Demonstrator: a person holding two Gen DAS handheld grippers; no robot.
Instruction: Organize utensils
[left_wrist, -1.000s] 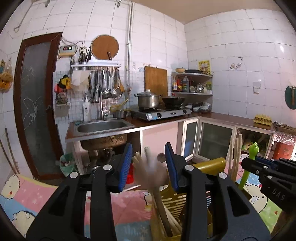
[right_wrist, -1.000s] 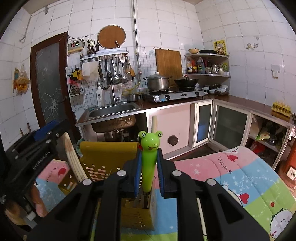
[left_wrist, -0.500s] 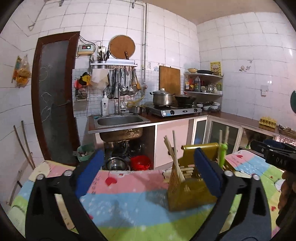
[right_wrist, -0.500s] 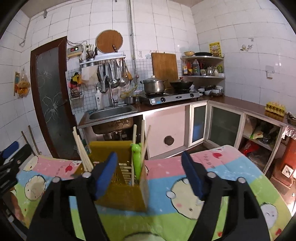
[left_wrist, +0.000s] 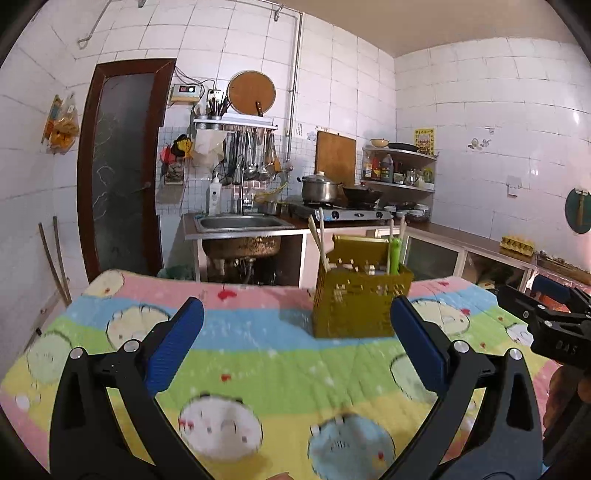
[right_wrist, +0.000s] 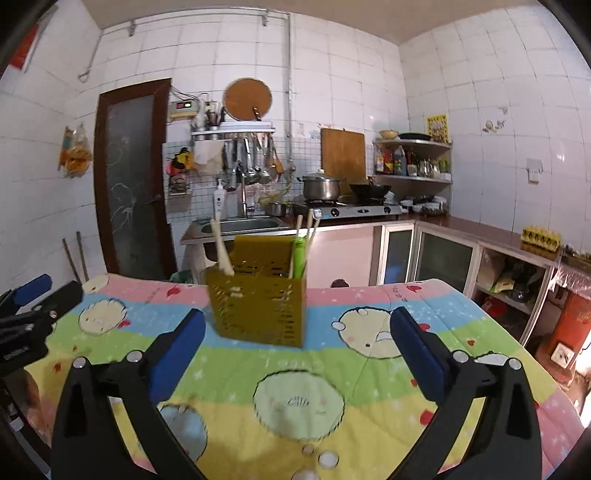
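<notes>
1. I see the yellow utensil holder (left_wrist: 360, 306) standing upright on the cartoon-print cloth (left_wrist: 258, 354) that covers the table, towards its far side.
2. Inside it, wooden chopsticks (left_wrist: 317, 240) lean out at the left end, and more chopsticks stand beside a green-handled utensil (left_wrist: 394, 254) at the right end.
3. My left gripper (left_wrist: 295, 338) hangs over the cloth, short of the holder, released; its blue pads (left_wrist: 173, 347) stand wide apart with only cloth between them.
4. My right gripper (right_wrist: 297, 343) is spreading its jaws, and nothing sits between its blue pads (right_wrist: 175, 354); the holder (right_wrist: 258, 306) stands beyond them, apart from both fingers.
5. Each gripper shows at the edge of the other's view, level with it.
6. Behind the table I see a steel sink (left_wrist: 240, 223), a gas stove (left_wrist: 343, 213) with a lidded pot (left_wrist: 319, 187) and a wok (left_wrist: 362, 194), ladles hanging from a rack (left_wrist: 236, 123), and a brown door (left_wrist: 120, 166).
</notes>
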